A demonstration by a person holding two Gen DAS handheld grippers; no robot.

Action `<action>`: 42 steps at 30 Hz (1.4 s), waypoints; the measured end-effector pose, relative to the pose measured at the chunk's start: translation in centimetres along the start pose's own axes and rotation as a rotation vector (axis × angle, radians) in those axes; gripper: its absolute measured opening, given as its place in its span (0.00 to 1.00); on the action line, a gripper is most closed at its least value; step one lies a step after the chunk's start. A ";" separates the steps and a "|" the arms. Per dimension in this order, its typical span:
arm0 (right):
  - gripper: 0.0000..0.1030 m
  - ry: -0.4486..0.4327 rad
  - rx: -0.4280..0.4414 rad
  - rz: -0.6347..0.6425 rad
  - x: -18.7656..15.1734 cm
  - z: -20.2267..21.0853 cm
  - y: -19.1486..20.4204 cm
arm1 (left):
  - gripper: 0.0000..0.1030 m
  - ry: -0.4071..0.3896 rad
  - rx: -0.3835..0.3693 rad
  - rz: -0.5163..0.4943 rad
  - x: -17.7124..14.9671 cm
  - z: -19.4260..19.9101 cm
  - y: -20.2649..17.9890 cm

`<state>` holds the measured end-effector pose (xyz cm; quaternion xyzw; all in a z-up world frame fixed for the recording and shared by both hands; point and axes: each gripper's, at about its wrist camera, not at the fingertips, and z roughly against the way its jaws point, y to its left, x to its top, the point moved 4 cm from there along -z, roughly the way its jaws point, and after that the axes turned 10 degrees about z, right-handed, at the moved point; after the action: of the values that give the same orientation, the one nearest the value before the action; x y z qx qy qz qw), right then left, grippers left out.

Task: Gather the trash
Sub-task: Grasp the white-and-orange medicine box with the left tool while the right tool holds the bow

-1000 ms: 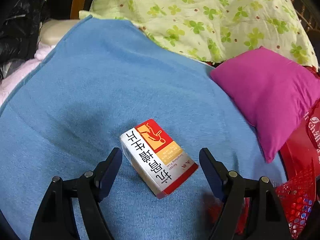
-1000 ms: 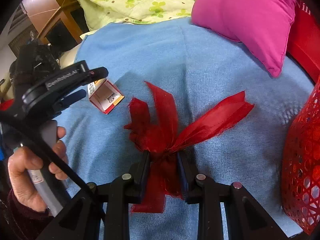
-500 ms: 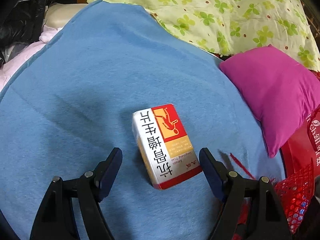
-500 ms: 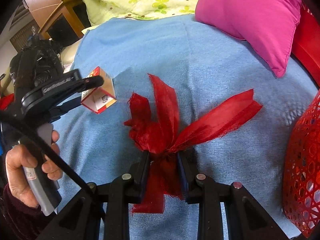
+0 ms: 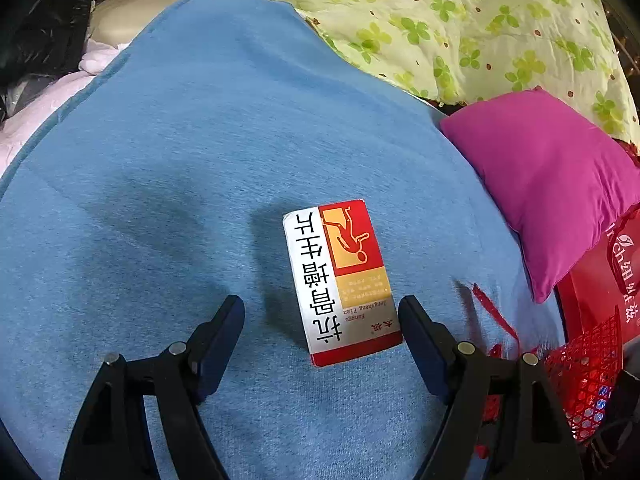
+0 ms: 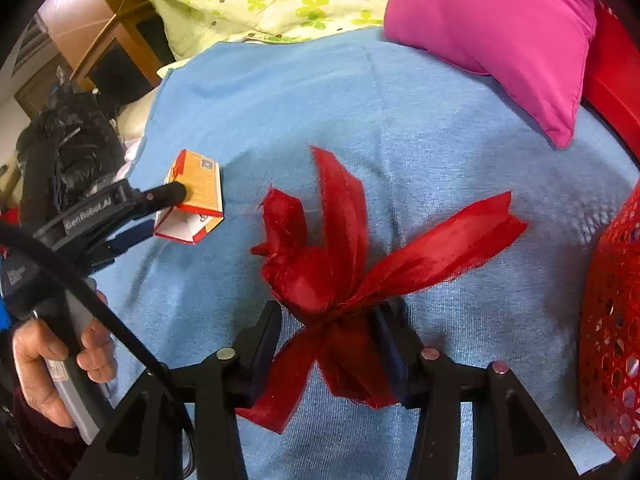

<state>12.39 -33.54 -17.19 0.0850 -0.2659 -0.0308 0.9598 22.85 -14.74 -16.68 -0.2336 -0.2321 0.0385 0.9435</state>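
Lying on the blue blanket [image 5: 200, 160], the small box [image 5: 340, 280] sits between the spread fingers of the left gripper [image 5: 322, 320], off-centre and almost touching its right-hand finger; its long axis runs about along the gripper's pointing line, so the narrow width faces the pads. The left hand is clearly the nearer. The right gripper [image 6: 328, 340] has just been opening around the knot of the red ribbon [image 6: 340, 264]; whether its pads touch the ribbon I cannot tell, and the red mesh basket [image 6: 612, 320] stands just to its right
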 end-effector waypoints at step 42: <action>0.32 -0.175 0.031 0.019 -2.5 6.9 1.6 | 0.73 -0.111 0.051 -0.190 -4.3 3.9 -3.0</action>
<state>6.73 -32.74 -12.33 0.0945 -0.3502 -0.0250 0.9316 17.12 -16.52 -14.06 -0.1839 -0.3039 -0.0322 0.9342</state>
